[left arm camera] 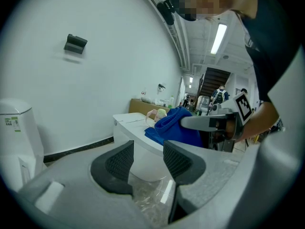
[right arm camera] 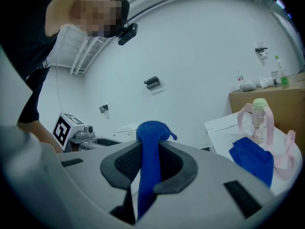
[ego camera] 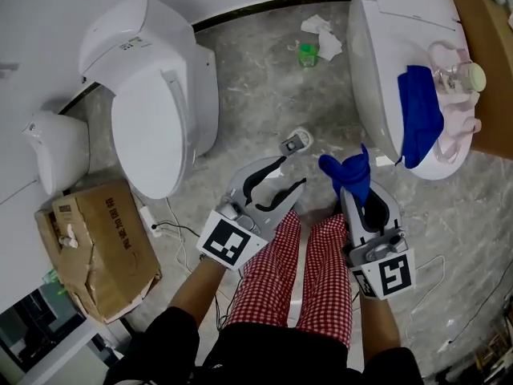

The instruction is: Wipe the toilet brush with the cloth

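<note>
1. While the right gripper [right arm camera: 148,165] is clamped on a blue cloth [right arm camera: 151,132] that pokes up between its jaws, the left gripper [left arm camera: 147,160] is spread wide, nothing in it.
2. Both hang above the person's checkered pants [ego camera: 321,271].
3. A second cloth [ego camera: 421,115] lies on the right-hand toilet [ego camera: 385,22], beside a baby bottle [ego camera: 458,74].

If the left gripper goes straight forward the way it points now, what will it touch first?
Most likely the toilet: its bowl shows right between the open, empty jaws of the left gripper. How far off it is cannot be told.

Grey, perhaps marble floor [ego camera: 256,111]; white wall [left arm camera: 105,70]
</note>
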The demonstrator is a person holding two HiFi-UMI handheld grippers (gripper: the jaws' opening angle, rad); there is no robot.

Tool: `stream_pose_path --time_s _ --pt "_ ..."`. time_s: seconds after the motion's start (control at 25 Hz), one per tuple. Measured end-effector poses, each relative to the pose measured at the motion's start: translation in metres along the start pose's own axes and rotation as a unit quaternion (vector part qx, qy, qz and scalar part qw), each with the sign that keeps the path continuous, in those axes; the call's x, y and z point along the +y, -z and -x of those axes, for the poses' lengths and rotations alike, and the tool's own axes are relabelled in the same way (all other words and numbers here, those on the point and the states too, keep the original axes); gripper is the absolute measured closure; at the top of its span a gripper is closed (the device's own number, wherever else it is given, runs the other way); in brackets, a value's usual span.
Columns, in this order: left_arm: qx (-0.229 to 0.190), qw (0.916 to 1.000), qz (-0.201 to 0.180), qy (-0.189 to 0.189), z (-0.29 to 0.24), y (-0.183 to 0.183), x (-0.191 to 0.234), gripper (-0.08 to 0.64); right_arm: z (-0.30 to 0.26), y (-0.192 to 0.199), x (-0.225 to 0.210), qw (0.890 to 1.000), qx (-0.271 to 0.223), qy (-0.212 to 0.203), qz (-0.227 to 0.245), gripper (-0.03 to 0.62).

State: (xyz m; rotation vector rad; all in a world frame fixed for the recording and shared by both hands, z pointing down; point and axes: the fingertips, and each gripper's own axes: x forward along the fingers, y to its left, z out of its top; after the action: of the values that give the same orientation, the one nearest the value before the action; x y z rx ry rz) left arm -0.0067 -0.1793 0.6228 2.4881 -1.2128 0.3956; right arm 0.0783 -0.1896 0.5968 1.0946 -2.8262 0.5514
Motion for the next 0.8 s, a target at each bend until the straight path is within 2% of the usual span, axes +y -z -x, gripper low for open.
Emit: stream_pose_path --time_s 0.28,0.48,0.64,0.8 --pt "0.007 0.9999 -0.004 0.013 -0.009 0.017 0.000 0.381 0.000 0.009 -0.001 1.000 0.005 -0.009 0.024 0.528" --pt "0.014 0.9998 -0.009 0.008 -0.011 0.024 0.002 0.381 -0.004 0.017 -0.006 1.000 0.006 0.004 0.008 0.528" --pt "0.013 0.9998 -0.009 0.009 -0.014 0.027 0.001 0.381 -0.007 0.023 -0.005 1.000 0.011 -0.001 0.004 0.528" --pt "0.023 0.9997 -0.005 -0.006 -0.016 0.035 0.008 0.380 -0.009 0.028 -0.002 1.000 0.015 -0.007 0.010 0.528"
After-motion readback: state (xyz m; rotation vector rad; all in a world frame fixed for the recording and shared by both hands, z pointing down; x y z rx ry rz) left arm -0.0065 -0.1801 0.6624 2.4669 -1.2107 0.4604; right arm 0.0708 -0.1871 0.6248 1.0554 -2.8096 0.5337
